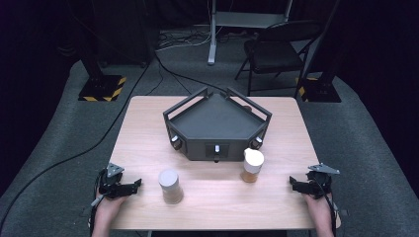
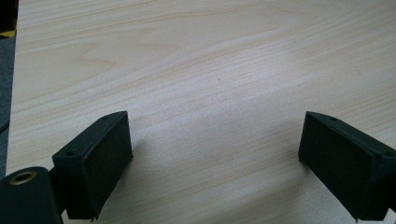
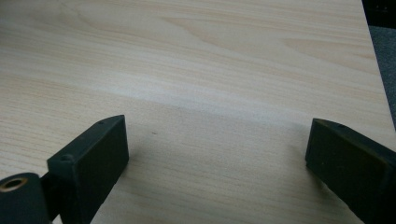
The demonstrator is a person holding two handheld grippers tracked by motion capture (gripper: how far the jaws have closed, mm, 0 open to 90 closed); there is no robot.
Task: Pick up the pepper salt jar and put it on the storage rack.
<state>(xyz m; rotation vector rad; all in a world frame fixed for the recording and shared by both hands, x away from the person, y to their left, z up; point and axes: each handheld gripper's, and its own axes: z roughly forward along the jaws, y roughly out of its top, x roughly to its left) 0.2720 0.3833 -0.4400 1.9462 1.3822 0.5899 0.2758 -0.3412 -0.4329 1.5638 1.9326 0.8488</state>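
Left gripper [image 1: 129, 186] resting by desk [image 1: 148, 143] edge, jaws gaping, empty | right gripper [image 1: 295, 183] likewise | jars [image 1: 170, 186] [image 1: 252, 166] standing before tray [image 1: 217, 121] | probably rigid, slick, light: grip mid-body.

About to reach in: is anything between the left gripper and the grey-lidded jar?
Nothing visible. The left gripper rests open at the table edge, and only bare wood lies between it and the grey-lidded jar.
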